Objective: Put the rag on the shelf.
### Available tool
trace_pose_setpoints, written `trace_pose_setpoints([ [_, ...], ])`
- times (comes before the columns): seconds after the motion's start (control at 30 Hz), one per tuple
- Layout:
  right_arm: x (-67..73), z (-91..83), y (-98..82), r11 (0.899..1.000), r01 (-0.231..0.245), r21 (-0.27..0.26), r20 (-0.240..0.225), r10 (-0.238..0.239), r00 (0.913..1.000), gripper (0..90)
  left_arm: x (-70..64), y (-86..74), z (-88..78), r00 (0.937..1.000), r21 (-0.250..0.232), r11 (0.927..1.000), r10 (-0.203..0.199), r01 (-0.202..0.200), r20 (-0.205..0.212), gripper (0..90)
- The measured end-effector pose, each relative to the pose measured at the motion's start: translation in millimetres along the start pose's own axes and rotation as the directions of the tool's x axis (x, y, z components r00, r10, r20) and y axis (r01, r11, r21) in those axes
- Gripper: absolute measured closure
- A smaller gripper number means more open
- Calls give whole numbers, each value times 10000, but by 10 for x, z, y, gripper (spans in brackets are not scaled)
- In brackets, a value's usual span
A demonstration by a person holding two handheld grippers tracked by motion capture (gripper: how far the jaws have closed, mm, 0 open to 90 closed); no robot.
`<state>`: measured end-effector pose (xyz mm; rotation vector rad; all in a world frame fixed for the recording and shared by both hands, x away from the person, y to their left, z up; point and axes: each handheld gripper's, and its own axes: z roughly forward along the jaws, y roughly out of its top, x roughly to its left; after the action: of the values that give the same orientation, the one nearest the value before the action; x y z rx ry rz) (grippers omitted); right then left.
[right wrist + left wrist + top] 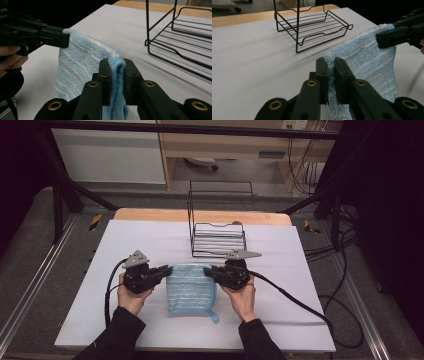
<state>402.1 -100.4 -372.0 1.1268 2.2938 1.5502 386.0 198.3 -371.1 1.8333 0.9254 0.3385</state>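
Note:
A light blue striped towel [191,290] hangs between my two grippers just above the white table cover, its lower part trailing toward the person. My left gripper [167,270] is shut on the towel's [367,60] top left corner; the cloth is pinched between its jaws in the left gripper view [331,62]. My right gripper [208,270] is shut on the top right corner, and the right gripper view [116,63] shows a fold of the towel [80,62] squeezed between its jaws. Each gripper view also shows the other gripper clamped on the far corner.
A black wire rack [218,231] stands on the table behind the towel, close to the grippers; it also appears as the rack [312,25] and the rack [180,42]. The white table cover [100,310] ends at a wooden edge [150,215] at the back. Cables trail right.

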Motion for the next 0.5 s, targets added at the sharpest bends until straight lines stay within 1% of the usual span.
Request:
trace_pose_setpoints([
  [0.1,27,-51,33,9997,190,-131,62,-189,9998,794,-29,26,-27,10000,-158,9999,12,-12,40,825],
  [0.2,44,-107,62,9994,179,-300,11,-179,9998,794,-57,54,-55,10000,-312,9995,14,-11,98,825],
  [0.23,49,-143,78,9988,219,-427,-25,-221,9998,795,-67,62,-62,9999,-360,9993,35,-31,103,826],
  [0.3,55,-160,88,9987,245,-453,-14,-246,9997,795,-86,78,-74,9999,-434,9990,70,-65,131,826],
  [0.37,76,-190,107,9979,416,-501,79,-413,9991,796,-101,94,-88,9999,-494,9987,101,-95,128,826],
  [0.5,111,-261,156,9960,507,-741,19,-507,9987,796,-118,130,-127,9998,-738,9972,122,-109,169,826],
])
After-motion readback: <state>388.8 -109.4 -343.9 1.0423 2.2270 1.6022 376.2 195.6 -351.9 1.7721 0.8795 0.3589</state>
